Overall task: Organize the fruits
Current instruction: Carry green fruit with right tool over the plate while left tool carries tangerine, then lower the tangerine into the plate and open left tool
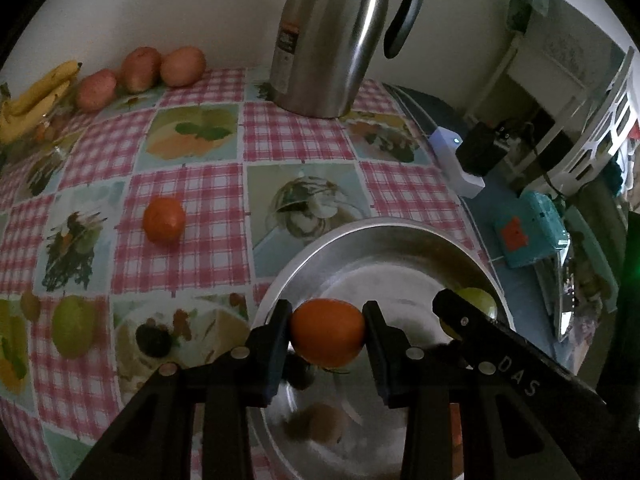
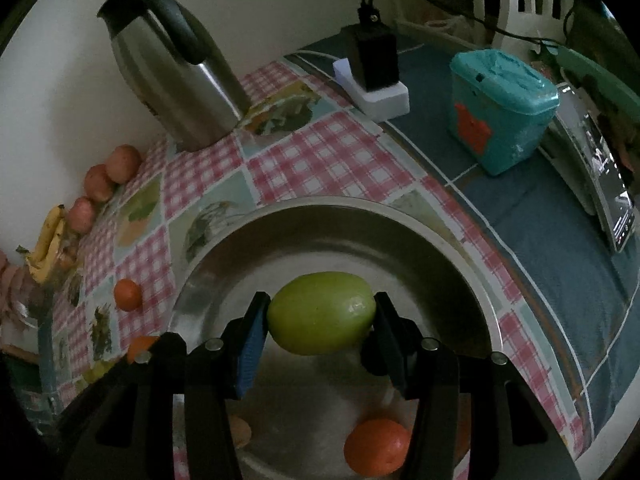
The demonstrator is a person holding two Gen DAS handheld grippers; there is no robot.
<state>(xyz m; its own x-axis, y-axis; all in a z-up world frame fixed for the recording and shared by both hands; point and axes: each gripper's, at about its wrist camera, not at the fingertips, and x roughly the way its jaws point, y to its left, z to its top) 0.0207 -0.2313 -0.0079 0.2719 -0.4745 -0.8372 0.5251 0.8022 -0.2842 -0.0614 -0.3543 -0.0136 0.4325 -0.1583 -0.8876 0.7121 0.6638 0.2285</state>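
Observation:
My left gripper (image 1: 327,320) is shut on an orange (image 1: 327,334), holding it above the near-left part of a wide metal bowl (image 1: 380,226). My right gripper (image 2: 322,308) is shut on a green oval fruit (image 2: 321,313) over the middle of the same bowl (image 2: 320,205). In the bowl lie another orange (image 2: 376,453) and a small brown fruit (image 2: 241,432). A loose orange (image 1: 164,220) sits on the checked tablecloth left of the bowl. In the left wrist view one of the right gripper's fingers (image 1: 456,314) shows beside the green fruit (image 1: 482,300).
A steel thermos jug (image 1: 332,36) stands at the back by the wall. Three reddish apples (image 1: 140,68) and bananas (image 1: 36,96) line the far left edge. Right of the table are a white power strip with a black plug (image 2: 376,76) and a teal box (image 2: 500,108).

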